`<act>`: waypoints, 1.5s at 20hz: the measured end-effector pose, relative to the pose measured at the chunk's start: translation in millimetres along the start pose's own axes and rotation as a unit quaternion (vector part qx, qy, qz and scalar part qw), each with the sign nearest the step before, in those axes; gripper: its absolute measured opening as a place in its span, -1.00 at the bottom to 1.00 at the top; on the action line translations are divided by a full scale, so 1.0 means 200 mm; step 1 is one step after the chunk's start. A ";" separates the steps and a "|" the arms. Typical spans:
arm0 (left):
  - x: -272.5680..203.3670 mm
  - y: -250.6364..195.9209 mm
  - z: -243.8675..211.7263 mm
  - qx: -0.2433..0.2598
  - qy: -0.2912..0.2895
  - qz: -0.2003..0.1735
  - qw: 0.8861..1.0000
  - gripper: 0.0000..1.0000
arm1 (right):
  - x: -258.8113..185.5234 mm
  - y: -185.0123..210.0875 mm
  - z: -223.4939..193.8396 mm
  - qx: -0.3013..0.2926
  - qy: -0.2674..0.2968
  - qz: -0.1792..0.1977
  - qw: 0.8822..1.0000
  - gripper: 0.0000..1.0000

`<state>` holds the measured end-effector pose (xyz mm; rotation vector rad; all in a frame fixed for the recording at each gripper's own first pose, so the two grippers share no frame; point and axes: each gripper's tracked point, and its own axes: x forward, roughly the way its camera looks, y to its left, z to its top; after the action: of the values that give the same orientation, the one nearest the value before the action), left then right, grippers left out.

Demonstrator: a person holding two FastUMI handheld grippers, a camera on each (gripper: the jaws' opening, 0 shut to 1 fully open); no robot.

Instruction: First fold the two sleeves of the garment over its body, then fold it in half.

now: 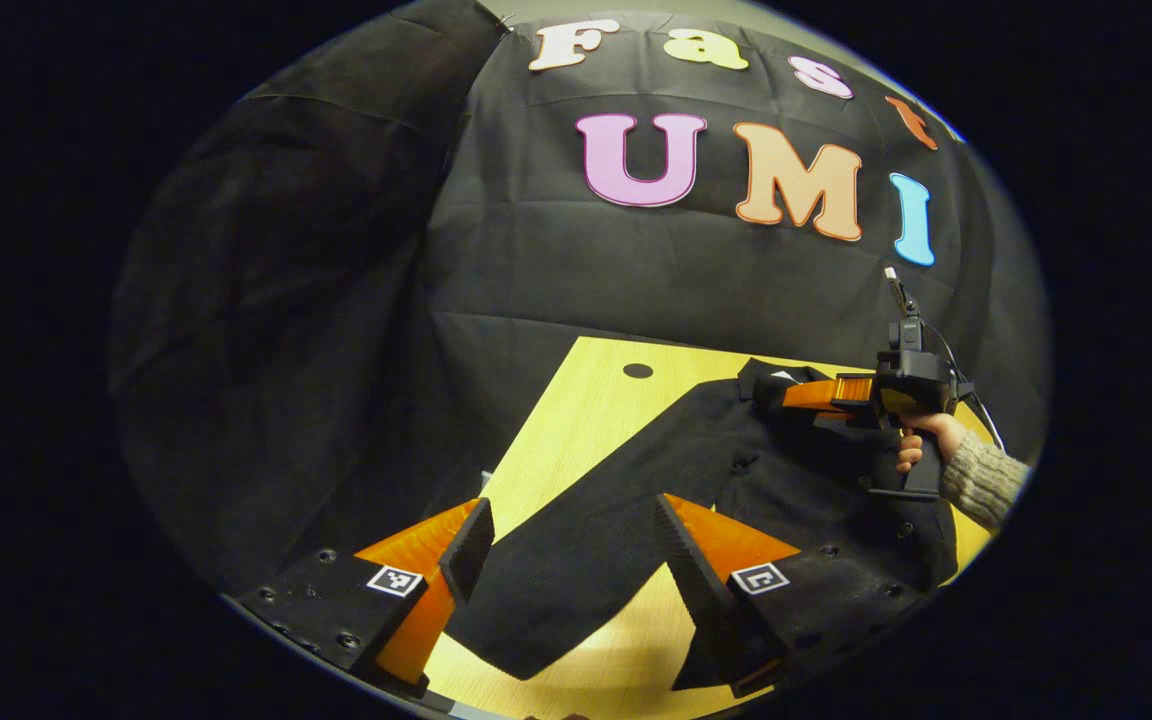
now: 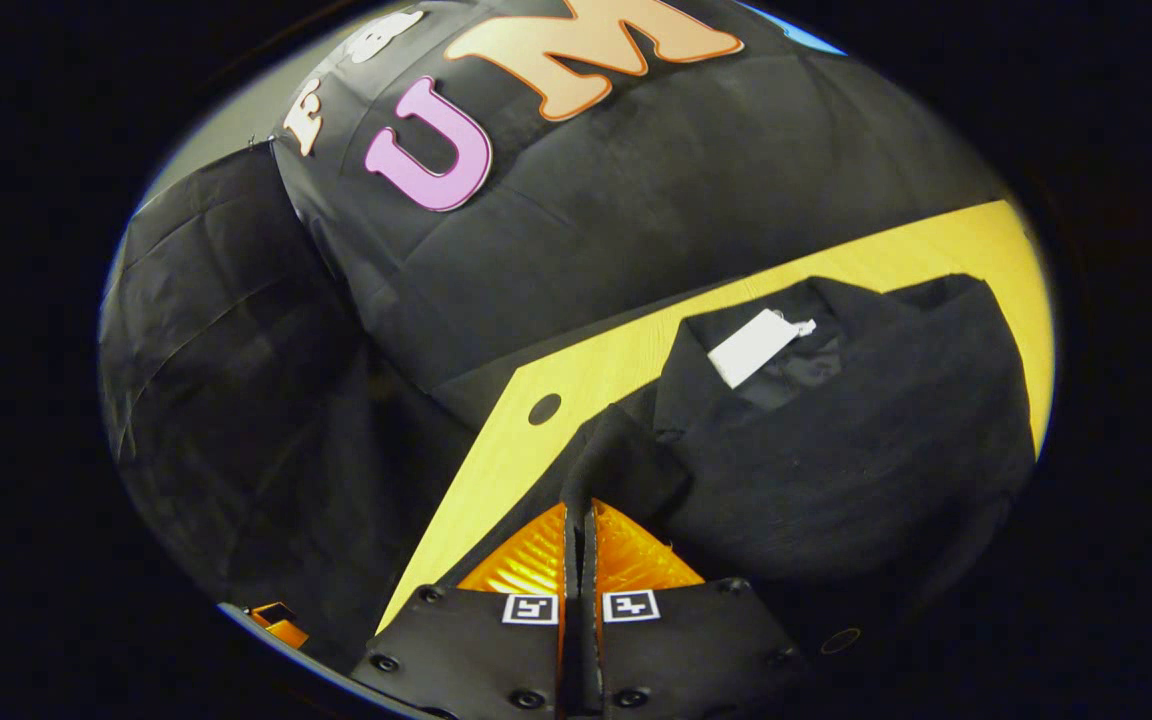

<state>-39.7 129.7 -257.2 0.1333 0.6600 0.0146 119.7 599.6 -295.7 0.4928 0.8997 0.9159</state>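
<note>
Garment: I see a black garment point(image 1: 736, 470) lying spread on the wooden table point(image 1: 576, 420), collar end toward the booth wall, with a white tag point(image 2: 756, 345) at the neck opening.
Sleeve: from the left gripper view, one sleeve point(image 1: 576, 560) runs out flat across the table toward my left gripper, its cuff end near the table's front edge.
Left gripper point(image 1: 576, 545): my fingers stand wide apart, released, one on each side of that sleeve and above it; I cannot tell whether either touches the cloth.
Right gripper point(image 2: 579, 530): my fingers are clenched together with a fold of the black cloth pinched between them, near the collar and shoulder.
Right hand point(image 1: 921, 440): in the left gripper view I see it gripping the handle, a knitted sleeve cuff point(image 1: 981, 480) behind it.
Table: light wood, with a dark round hole point(image 1: 637, 370) near its far corner.
</note>
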 end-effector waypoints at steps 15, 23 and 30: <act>-0.01 0.01 -0.10 -0.013 0.031 0.008 0.999 0.92 | 0.04 0.01 -0.05 0.037 -0.011 -0.001 0.999 0.96; 0.03 0.00 -0.20 -0.023 0.051 0.011 0.998 0.92 | -0.14 -0.03 0.17 0.008 -0.063 -0.016 0.998 0.96; 0.08 0.01 -0.31 -0.039 0.073 0.024 0.996 0.93 | -0.63 -0.21 0.43 -0.041 -0.135 -0.064 0.988 0.96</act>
<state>-64.7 139.7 -314.9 0.0738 0.8007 0.0963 172.9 470.6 -220.5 0.4696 0.6371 0.7442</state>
